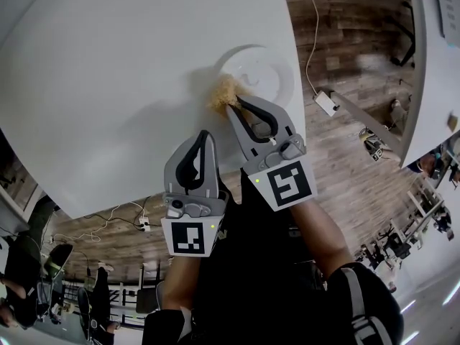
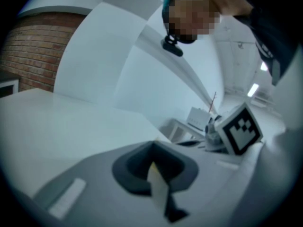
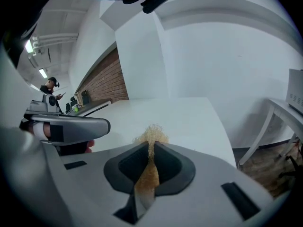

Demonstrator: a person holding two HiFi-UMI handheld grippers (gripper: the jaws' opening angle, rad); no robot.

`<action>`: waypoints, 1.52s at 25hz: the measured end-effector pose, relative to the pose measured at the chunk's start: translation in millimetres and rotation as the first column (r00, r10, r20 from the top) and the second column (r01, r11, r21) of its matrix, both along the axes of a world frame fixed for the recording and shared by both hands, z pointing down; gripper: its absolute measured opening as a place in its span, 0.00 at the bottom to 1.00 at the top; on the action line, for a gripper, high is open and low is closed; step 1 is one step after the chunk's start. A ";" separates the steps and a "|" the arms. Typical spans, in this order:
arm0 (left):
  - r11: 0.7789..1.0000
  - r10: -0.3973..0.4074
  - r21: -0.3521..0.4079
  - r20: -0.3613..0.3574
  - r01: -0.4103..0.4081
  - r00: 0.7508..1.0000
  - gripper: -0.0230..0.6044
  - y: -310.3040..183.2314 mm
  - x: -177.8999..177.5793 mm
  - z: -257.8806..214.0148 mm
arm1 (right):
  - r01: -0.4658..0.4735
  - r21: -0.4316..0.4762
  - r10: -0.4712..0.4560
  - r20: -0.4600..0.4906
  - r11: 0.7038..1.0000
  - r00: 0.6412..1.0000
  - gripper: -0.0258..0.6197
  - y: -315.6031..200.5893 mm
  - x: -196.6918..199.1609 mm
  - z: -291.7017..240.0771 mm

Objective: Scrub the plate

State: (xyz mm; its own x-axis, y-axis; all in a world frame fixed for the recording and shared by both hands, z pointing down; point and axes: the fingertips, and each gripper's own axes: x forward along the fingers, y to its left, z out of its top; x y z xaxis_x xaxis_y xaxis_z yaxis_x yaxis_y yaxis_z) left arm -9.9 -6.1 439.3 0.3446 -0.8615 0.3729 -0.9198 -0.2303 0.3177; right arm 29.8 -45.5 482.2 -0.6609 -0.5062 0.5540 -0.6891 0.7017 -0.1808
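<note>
Nearest, low in the head view, the left gripper (image 1: 205, 138) has its jaws together on nothing. Beyond it, the right gripper (image 1: 231, 109) pinches a tan scouring pad (image 1: 224, 92) at the left rim of the white plate (image 1: 273, 70), upper centre. Neither gripper view shows the plate.

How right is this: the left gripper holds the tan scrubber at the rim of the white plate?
Wrong gripper. The right gripper holds the tan scrubber at the rim of the white plate; the right gripper view shows its jaws shut on it.
</note>
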 end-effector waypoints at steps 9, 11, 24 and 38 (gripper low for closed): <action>1.000 0.018 0.000 -0.015 -0.018 1.000 0.04 3.6 1.2 -0.2 | -0.131 0.010 0.131 -0.079 0.991 0.988 0.09 -19.9 53.6 4.7; 1.000 0.022 -0.001 -0.014 -0.022 1.000 0.04 4.1 1.0 -0.1 | -0.146 0.027 0.148 -0.117 0.989 0.982 0.09 -26.7 68.3 3.2; 1.000 0.011 -0.002 -0.012 -0.011 1.000 0.04 5.9 -5.7 -1.3 | -0.159 0.045 0.163 -0.133 0.986 0.978 0.09 -33.9 74.2 4.6; 0.999 -0.035 -0.002 -0.013 0.035 0.999 0.04 9.8 -28.2 -1.9 | 0.021 0.022 -0.021 -0.019 1.000 1.000 0.09 -2.9 -24.8 -3.3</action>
